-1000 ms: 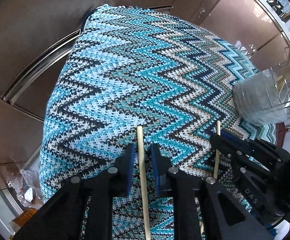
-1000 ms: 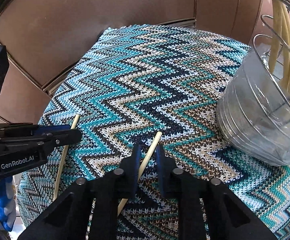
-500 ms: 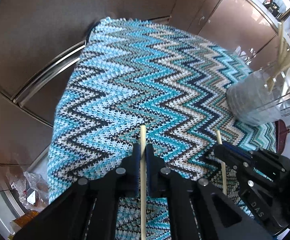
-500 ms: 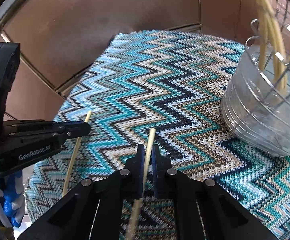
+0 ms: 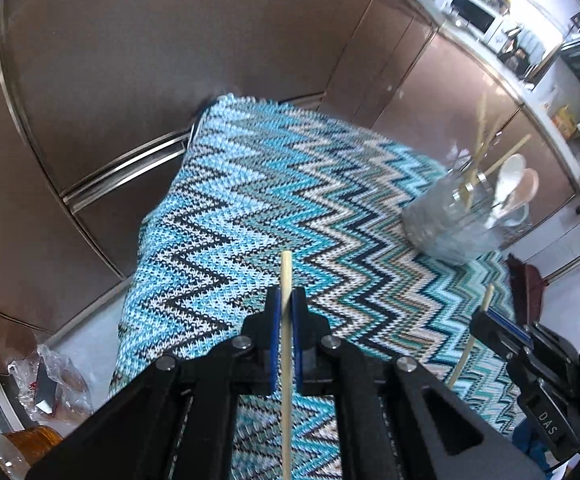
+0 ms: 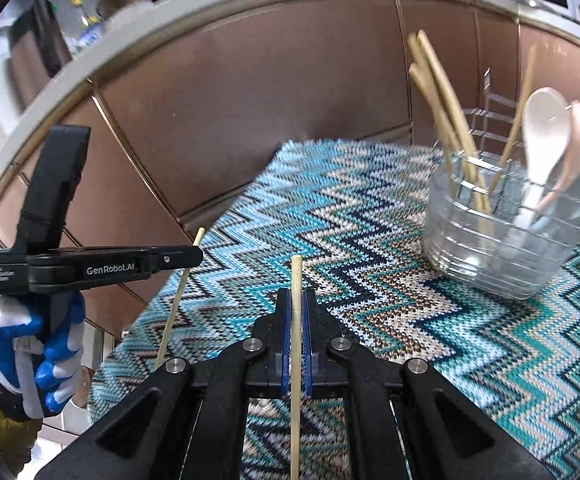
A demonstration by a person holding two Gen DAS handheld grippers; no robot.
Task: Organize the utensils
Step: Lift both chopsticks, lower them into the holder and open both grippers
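A zigzag-knit cloth (image 6: 370, 248) in blue, teal, white and dark bands covers the table, which is the largest thing in both views; brown cabinet fronts (image 5: 130, 80) rise behind its far edge. Near the table's far right corner stands a clear ribbed utensil holder (image 6: 502, 240) with a wire rack inside, carrying several wooden chopsticks (image 6: 442, 96) and two pale spoons (image 6: 546, 132), all leaning upright.

The left gripper (image 5: 285, 312) hangs above the near edge of the table, its blue-lined fingers clamped together on a single wooden chopstick (image 5: 286, 320) that runs straight between them and pokes out past the tips. From the right wrist view its black side reads "GenRobot.AI", and a hand in a blue and white glove (image 6: 30, 352) grips its handle.

The right gripper (image 6: 297, 312) sits just to the right of it, also over the near edge, fingers pinched shut on a second chopstick (image 6: 296, 320). In the left wrist view its body shows the letters "DAS".

Both held chopsticks are clear of the cloth and well apart from the holder.
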